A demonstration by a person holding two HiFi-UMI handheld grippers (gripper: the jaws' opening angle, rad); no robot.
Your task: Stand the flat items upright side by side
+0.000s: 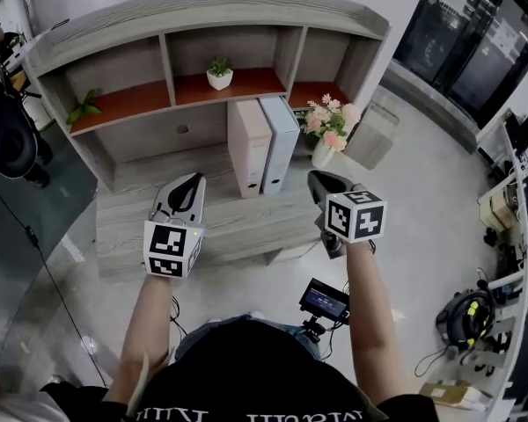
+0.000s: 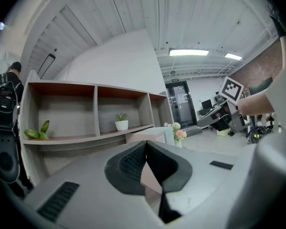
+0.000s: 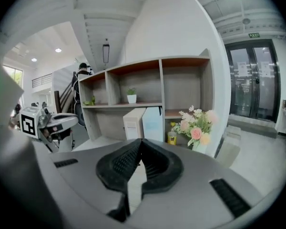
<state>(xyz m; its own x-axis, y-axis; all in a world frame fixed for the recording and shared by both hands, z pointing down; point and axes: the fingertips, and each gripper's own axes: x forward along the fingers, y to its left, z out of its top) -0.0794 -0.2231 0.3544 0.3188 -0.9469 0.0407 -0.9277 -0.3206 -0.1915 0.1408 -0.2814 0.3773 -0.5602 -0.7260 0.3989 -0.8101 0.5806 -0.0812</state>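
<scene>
Two flat binders stand upright side by side on the grey wooden desk (image 1: pixel 158 227): a beige binder (image 1: pixel 249 148) on the left and a light blue binder (image 1: pixel 279 143) touching it on the right. In the right gripper view the beige binder (image 3: pixel 133 123) and the blue binder (image 3: pixel 152 123) show beyond the jaws. My left gripper (image 1: pixel 191 178) hovers over the desk left of the binders, shut and empty (image 2: pixel 146 144). My right gripper (image 1: pixel 315 176) is raised to the right of them, shut with nothing between its pads (image 3: pixel 141 142).
The shelf unit (image 1: pixel 202 25) behind the desk holds a small potted plant (image 1: pixel 218 73) and a leafy sprig (image 1: pixel 82 108). A vase of pink flowers (image 1: pixel 330 126) stands right of the binders, with a grey box (image 1: pixel 372 134) beyond. A camera on a stand (image 1: pixel 324 301) is below my right arm.
</scene>
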